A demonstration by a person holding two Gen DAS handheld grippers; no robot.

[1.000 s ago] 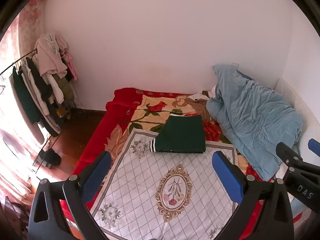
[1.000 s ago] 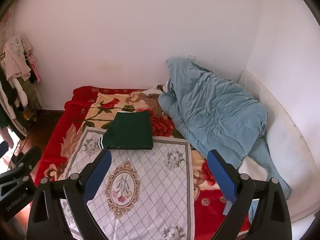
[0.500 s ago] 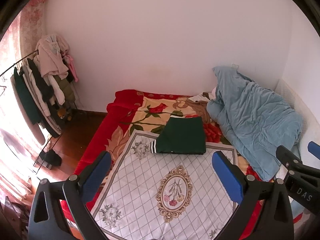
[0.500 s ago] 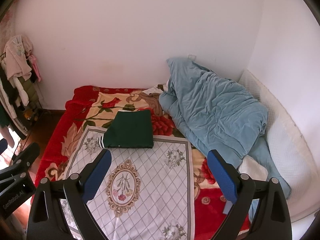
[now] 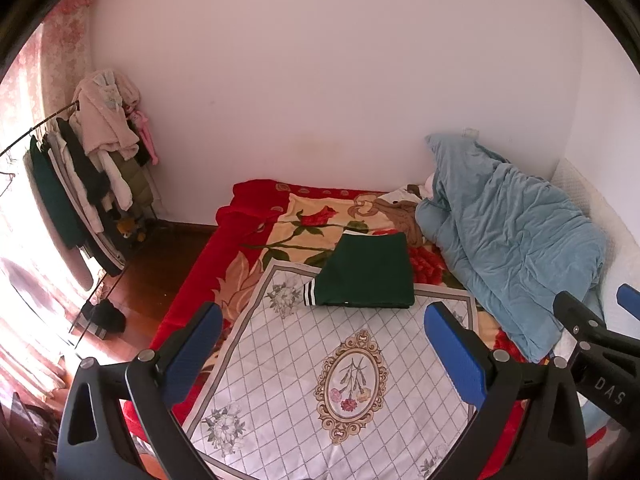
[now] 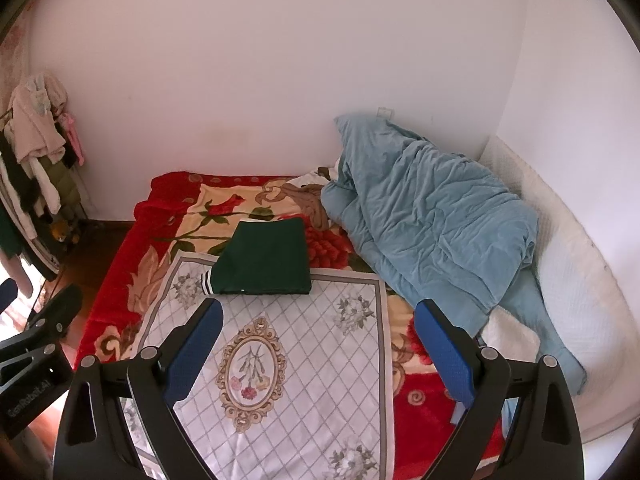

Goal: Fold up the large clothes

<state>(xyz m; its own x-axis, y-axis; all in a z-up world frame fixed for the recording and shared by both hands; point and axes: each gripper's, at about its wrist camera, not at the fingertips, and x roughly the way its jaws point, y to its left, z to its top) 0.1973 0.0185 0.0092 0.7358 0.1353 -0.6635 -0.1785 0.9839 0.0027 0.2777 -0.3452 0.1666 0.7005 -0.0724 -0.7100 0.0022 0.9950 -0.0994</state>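
Observation:
A dark green garment (image 5: 366, 272) with a striped cuff lies folded into a neat rectangle on the bed, across the far edge of a white checked cloth (image 5: 320, 368); the same green garment (image 6: 262, 258) shows in the right wrist view. My left gripper (image 5: 324, 352) hangs open well short of it, above the white cloth, with nothing between its blue pads (image 5: 454, 350). My right gripper (image 6: 316, 346) is open too, empty, held at the same distance. Each gripper's body appears at the edge of the other's view.
A rumpled blue duvet (image 5: 512, 232) fills the bed's right side against the wall. A red floral blanket (image 5: 256, 240) covers the mattress. A clothes rack (image 5: 80, 176) loaded with garments stands left, over wooden floor (image 5: 160, 272). Brown clothing (image 5: 400, 216) lies near the duvet.
Both views have drifted slightly back and up from the bed; the green garment sits a little lower in frame. Both grippers stay open and empty.

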